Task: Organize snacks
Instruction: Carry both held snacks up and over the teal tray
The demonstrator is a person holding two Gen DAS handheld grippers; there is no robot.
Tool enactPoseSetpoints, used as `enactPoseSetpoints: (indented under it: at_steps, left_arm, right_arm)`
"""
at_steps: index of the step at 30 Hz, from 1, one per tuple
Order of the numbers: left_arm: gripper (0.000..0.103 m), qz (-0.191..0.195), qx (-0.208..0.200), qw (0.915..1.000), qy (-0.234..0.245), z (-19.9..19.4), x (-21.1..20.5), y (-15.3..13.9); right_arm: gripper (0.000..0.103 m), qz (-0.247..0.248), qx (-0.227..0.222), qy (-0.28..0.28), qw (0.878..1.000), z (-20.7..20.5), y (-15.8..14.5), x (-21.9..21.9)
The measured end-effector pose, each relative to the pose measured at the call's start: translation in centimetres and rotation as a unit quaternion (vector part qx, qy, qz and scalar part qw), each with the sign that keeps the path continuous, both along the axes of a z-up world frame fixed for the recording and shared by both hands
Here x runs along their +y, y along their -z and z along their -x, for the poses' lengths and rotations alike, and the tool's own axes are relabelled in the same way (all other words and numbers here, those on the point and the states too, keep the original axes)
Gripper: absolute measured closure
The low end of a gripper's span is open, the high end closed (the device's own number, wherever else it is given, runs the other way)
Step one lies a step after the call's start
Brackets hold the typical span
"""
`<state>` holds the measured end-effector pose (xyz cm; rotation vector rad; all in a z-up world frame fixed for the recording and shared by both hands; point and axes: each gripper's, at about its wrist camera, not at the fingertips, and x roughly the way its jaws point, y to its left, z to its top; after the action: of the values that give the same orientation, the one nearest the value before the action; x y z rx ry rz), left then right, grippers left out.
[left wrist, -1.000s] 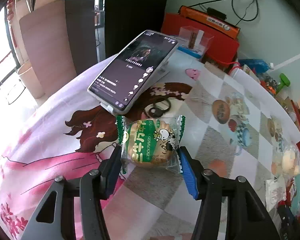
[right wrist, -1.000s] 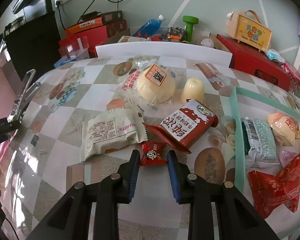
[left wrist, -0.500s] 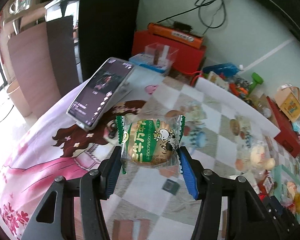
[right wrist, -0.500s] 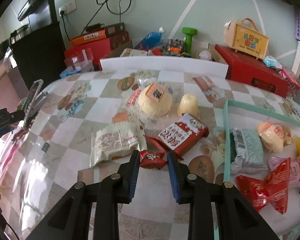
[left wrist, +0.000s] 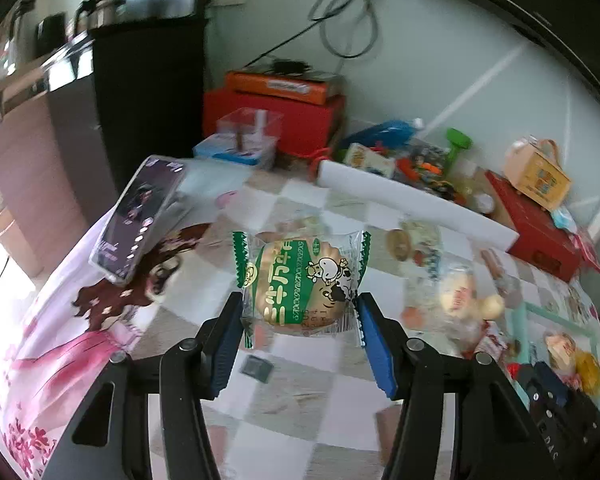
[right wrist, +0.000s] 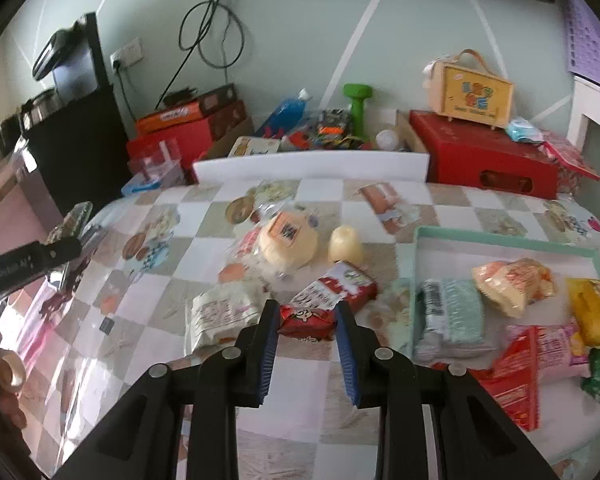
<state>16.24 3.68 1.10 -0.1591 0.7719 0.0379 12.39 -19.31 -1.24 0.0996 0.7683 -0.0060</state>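
Checkered tablecloth (right wrist: 236,252) fills both views. At centre frame, the left gripper (left wrist: 300,320) clamps a green-wrapped cake (left wrist: 300,284) above it; the right gripper (right wrist: 306,322) pinches a small red packet (right wrist: 306,320), left of the teal tray (right wrist: 500,238).

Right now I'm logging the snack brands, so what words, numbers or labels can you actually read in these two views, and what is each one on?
"SZWANXIONGDIS": roughly so, green lettering on the green cookie packet held in the left gripper; its large characters are Chinese.
Small red candy in the right gripper: print too small to read.
Red wafer bar: white characters, blurred.
Phone screen: unreadable.
Orange box label: blurred.
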Motion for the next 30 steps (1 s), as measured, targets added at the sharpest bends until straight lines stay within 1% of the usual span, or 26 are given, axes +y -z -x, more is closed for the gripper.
enactPoseSetpoints:
  at_steps: [7,10,15,20,24,30]
  left_arm:
    - [0.045,-0.004,-0.008,0.9979,0.065,0.3,-5.1,-0.8]
    - [0.045,-0.010,-0.013,0.9954,0.095,0.6,-7.6,-1.2]
    - [0.045,0.000,-0.012,0.9893,0.146,1.0,-11.7,-1.4]
    - [0.045,-0.006,-0.011,0.9814,0.191,1.7,-16.0,-1.5]
    - [0.045,-0.010,-0.006,0.9742,0.225,2.4,-19.3,-1.3]
    - [0.045,-0.019,-0.004,0.9602,0.279,3.6,-24.3,-0.8]
  right_arm:
    - [0.073,-0.011,-0.015,0.055,0.998,1.1,-1.4,-4.2]
    - [0.073,-0.015,-0.022,0.078,0.997,1.6,-1.8,-6.1]
    - [0.073,-0.019,-0.030,0.125,0.992,2.9,-2.6,-10.0]
    - [0.073,-0.028,-0.034,0.174,0.984,4.5,-3.1,-13.9]
    - [0.073,-0.034,-0.036,0.199,0.979,5.6,-3.3,-16.1]
    - [0.073,-0.037,-0.043,0.234,0.971,7.5,-3.6,-19.3]
